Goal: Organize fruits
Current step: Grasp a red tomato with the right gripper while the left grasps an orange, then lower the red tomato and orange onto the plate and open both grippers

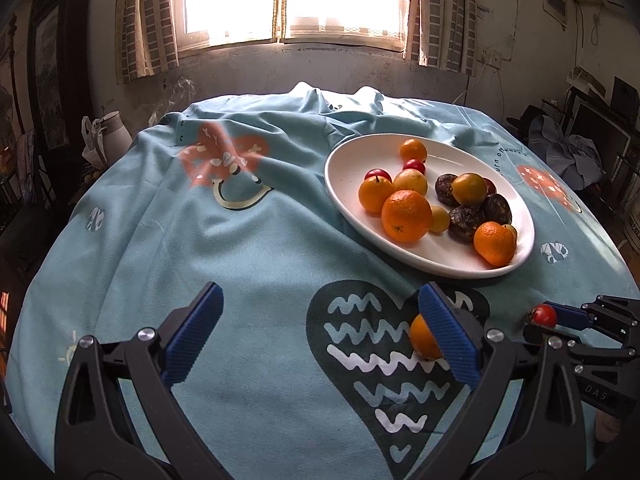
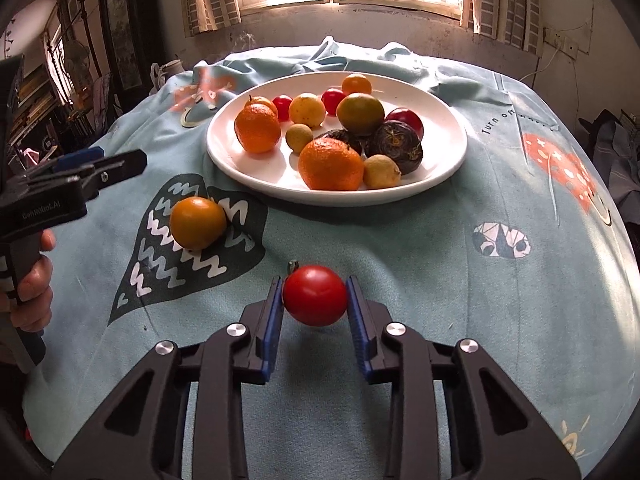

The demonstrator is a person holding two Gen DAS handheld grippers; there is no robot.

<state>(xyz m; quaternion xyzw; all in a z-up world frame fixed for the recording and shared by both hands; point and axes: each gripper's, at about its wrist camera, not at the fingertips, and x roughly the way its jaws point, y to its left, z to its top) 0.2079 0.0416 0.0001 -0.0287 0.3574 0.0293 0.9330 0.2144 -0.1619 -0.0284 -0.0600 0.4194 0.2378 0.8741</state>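
A white oval plate (image 1: 344, 184) (image 2: 440, 168) holds several fruits: oranges, small red ones, yellow ones and dark brown ones. My right gripper (image 2: 315, 295) is shut on a small red fruit (image 2: 315, 295) and holds it just above the blue cloth, in front of the plate; it shows in the left wrist view (image 1: 543, 315) too. A loose orange fruit (image 2: 197, 222) (image 1: 422, 336) lies on the dark heart print. My left gripper (image 1: 320, 332) is open and empty, with the orange fruit partly hidden behind its right finger.
A wrinkled light blue cloth (image 1: 248, 248) with heart prints covers the round table. A white jug (image 1: 114, 132) stands beyond the far left edge. Dark furniture and clutter surround the table below a bright window.
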